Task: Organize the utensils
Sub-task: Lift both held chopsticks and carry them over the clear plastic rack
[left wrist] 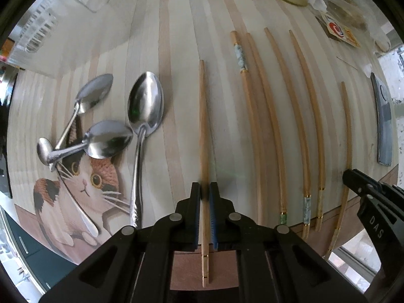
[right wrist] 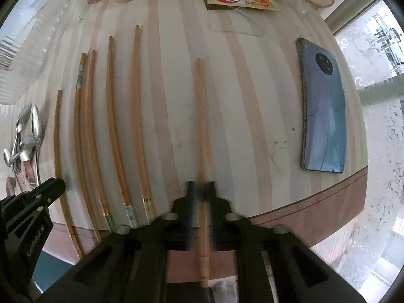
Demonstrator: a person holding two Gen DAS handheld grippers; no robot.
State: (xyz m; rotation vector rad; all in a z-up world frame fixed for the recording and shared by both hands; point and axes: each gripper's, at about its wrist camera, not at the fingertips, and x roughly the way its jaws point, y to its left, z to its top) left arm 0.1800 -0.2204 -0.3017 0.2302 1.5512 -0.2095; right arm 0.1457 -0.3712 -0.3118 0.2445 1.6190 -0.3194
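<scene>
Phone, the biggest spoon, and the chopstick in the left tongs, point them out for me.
Phone (right wrist: 324, 108), right wrist view, middle of its blue back.
Biggest spoon (left wrist: 146, 101), left wrist view, centre of its bowl.
Chopstick in the left tongs (left wrist: 203, 126), left wrist view, bare shaft beyond the pads.

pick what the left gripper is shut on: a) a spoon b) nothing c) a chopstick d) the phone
c: in the left wrist view the left gripper has its blue pads closed on a chopstick, while the spoons lie untouched off to the side on the table.
</scene>
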